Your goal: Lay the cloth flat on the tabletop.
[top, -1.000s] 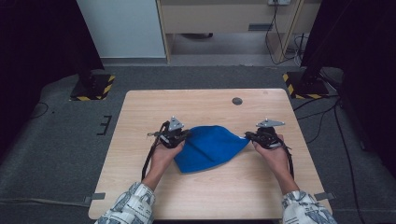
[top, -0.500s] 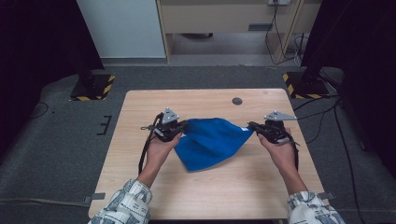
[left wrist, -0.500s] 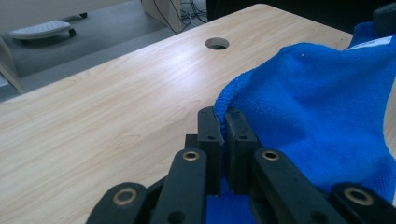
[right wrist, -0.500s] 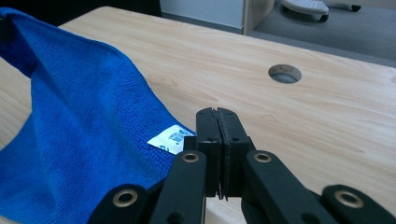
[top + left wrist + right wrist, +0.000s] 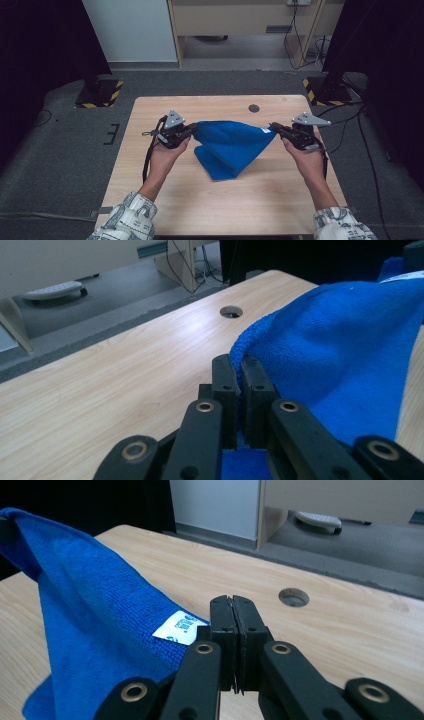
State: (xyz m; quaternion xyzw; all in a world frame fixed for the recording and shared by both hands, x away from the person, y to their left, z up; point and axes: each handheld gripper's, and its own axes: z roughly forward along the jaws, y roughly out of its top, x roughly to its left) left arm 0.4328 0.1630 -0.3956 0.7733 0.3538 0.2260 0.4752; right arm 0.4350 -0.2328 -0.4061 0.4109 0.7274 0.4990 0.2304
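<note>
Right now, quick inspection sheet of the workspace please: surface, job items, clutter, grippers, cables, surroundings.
Surface: light wooden table, round grommet hole near the far edge.
Job's things: blue cloth stretched between both grippers, lower part hanging to the table; white label at the right-hand corner.
Clutter: nothing seen.
Grippers: left gripper shut on one cloth corner; right gripper shut on the opposite corner.
Cables: a black cable trails from the left gripper; loose cables on the floor behind the table.
Surroundings: grey floor, two stand bases with yellow-black hazard tape, pale cabinet beyond.
</note>
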